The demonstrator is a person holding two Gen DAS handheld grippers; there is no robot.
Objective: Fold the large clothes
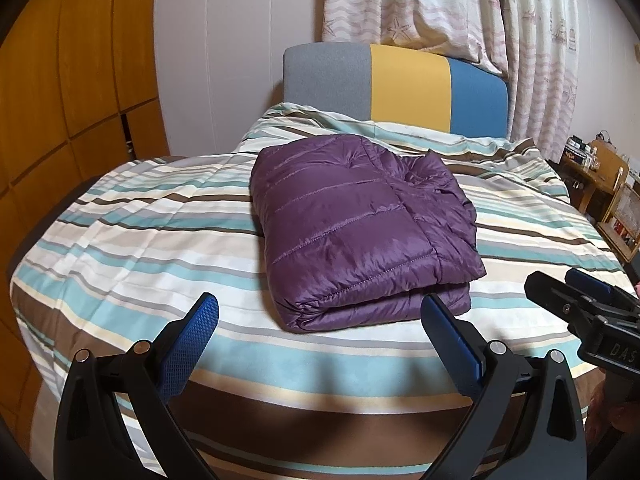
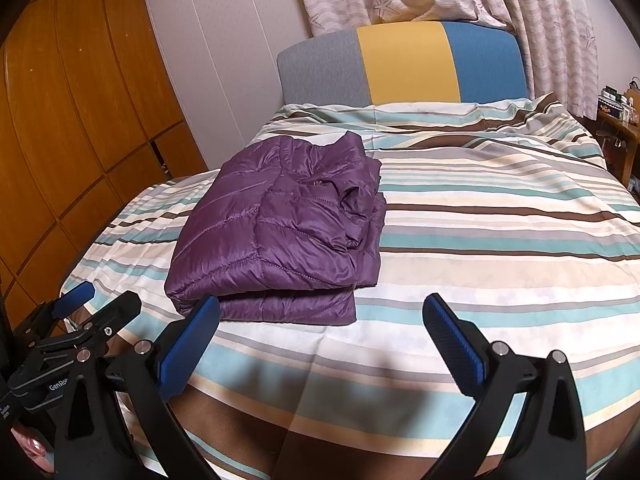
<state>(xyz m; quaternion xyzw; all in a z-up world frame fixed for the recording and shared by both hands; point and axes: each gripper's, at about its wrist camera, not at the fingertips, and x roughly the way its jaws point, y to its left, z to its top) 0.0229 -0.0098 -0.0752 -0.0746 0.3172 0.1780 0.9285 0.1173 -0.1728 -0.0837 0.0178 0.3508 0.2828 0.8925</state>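
A purple quilted puffer jacket (image 1: 360, 232) lies folded into a thick rectangle on the striped bedspread (image 1: 140, 248). My left gripper (image 1: 320, 320) hovers open just short of the jacket's near edge, holding nothing. In the right wrist view the same folded jacket (image 2: 280, 232) sits left of centre. My right gripper (image 2: 322, 318) is open and empty over the bedspread (image 2: 500, 240), with its left finger in front of the jacket's near right corner. Each gripper shows at the edge of the other's view: the right gripper (image 1: 576, 292) and the left gripper (image 2: 96, 300).
A headboard (image 1: 400, 88) in grey, yellow and blue stands at the far end of the bed, with patterned curtains (image 1: 460, 12) behind. Wooden closet doors (image 1: 60, 100) line the left. A cluttered wooden side table (image 1: 600, 176) stands at the right.
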